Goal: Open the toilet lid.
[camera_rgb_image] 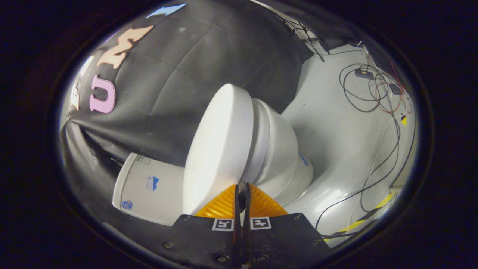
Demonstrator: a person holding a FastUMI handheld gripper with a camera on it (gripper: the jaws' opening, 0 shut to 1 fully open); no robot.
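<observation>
While the view is rolled hard to one side, we see the toilet (pixel 276 149) lying across the frame as if tipped, its white bowl swelling away beyond the fingers toward the pale floor (pixel 336 123). We find the toilet lid (pixel 220 149) just ahead of the gripper (pixel 242 186): a smooth, glossy white oval with a rounded rim, its broad face turned toward us. It sits close against the seat ring and bowl behind it, with only a thin shadowed seam showing between them. We see the two fingers drawn together, with no more than a narrow dark slit between them, and their tips sit right at the near edge of the lid; we cannot tell whether anything is pinched in that slit. Beside the lid, toward the black cloth wall (pixel 179 74), we make out the white tank (pixel 149 190), which carries a few small stickers. Beyond the bowl, several thin cables (pixel 373 93) loop across the floor, and a strip of yellow-and-black tape (pixel 368 216) runs along its far edge.
</observation>
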